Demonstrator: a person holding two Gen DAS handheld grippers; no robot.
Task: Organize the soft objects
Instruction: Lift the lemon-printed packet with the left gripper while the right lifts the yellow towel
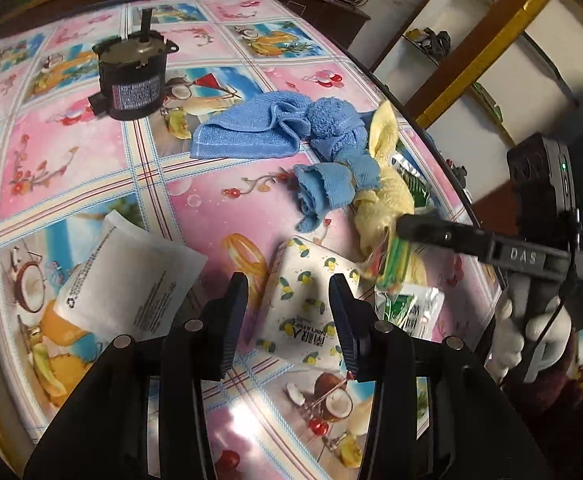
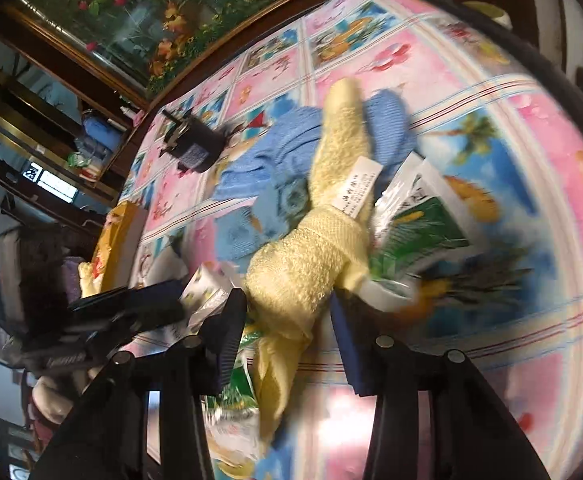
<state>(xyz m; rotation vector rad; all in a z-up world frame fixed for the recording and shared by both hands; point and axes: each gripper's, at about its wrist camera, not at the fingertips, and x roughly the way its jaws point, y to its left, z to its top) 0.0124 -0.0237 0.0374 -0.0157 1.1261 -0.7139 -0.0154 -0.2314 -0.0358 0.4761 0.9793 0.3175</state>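
The left tool [image 1: 289,304] hangs low over the tabletop [image 1: 91,160], pointing forward, its fingers spread wide around nothing; a tissue pack [image 1: 307,312] lies just beyond them and a white sheet [image 1: 131,280] sits to its left. The right tool [image 2: 287,320] comes in from the right, gripped by a white-gloved hand [image 1: 531,332], tilted down toward the yellow towel [image 2: 307,264]. That towel lies bunched between its fingers, but the right wrist view is smeared with motion, so I cannot tell whether the fingers pinch it or merely straddle it. The blue towel [image 1: 275,132] sprawls crumpled just behind the yellow one, touching it, near the tabletop's right edge. Green packets [image 2: 415,228] are partly buried under the yellow cloth. A dark motor [image 1: 131,80] stands upright at the far left, well apart.
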